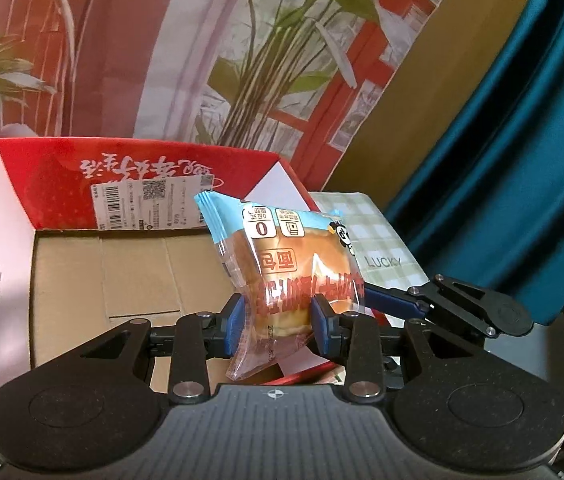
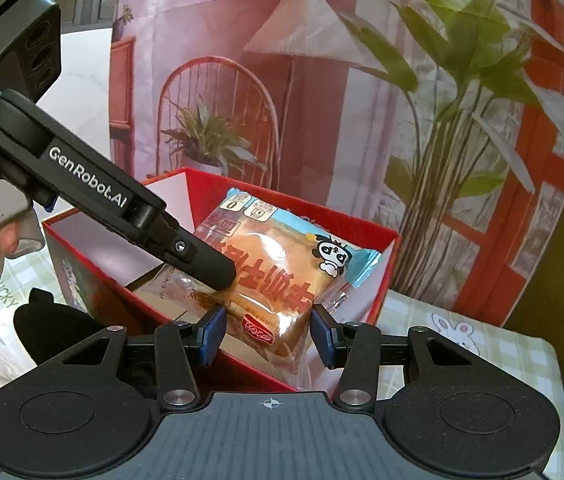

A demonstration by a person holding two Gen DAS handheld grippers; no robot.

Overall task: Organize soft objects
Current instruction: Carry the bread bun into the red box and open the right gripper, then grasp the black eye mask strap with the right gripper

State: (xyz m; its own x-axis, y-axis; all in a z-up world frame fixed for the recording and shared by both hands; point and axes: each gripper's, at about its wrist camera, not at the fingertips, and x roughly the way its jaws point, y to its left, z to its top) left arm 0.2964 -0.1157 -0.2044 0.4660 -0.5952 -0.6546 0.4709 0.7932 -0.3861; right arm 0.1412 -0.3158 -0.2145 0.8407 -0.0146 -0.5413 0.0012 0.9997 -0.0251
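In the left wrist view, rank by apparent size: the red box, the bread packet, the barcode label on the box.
1. Red box, largest.
2. Bread packet, though being nearer the camera enlarges it.
3. Barcode label, smallest.

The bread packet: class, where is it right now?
In both wrist views the bread packet sits centre frame, pinched between the left tongs and right tongs, above the open red box's near edge.
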